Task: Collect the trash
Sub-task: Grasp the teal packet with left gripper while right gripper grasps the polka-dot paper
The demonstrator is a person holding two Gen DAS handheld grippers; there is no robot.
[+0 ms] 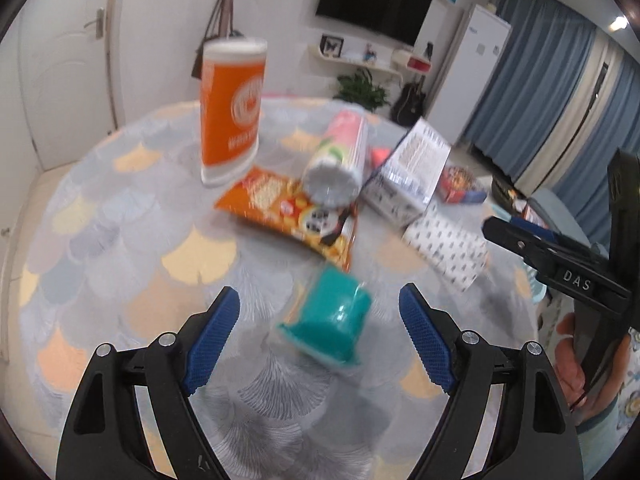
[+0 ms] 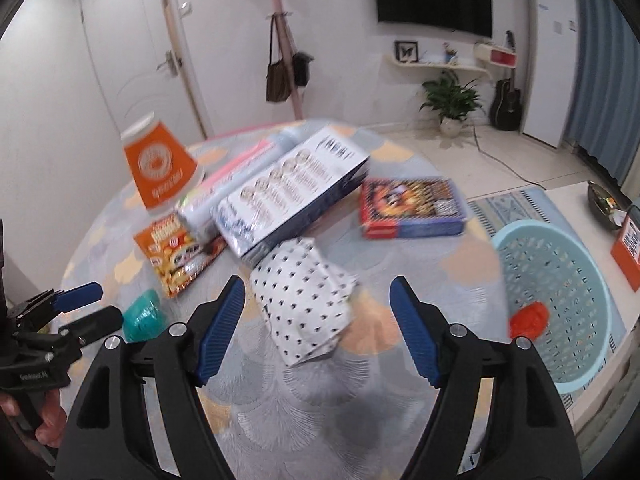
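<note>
Our left gripper [image 1: 320, 320] gapes wide, empty, the teal cup [image 1: 326, 322] lying on its side between our fingers, untouched. Our right gripper [image 2: 318, 316] likewise stands wide around the dotted paper bag [image 2: 304, 300].

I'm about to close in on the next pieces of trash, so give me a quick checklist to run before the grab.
1. Left gripper open and empty: ok.
2. Teal cup lined up between its pads, lying tipped on the table: ok.
3. Right gripper open and empty: ok.
4. Dotted paper bag ahead between its pads, not yet gripped: ok.
5. Blue basket within view beside the table, holding only an orange scrap: ok.
6. Bag free of the blue-and-white box above it: cannot tell, they look touching.
</note>
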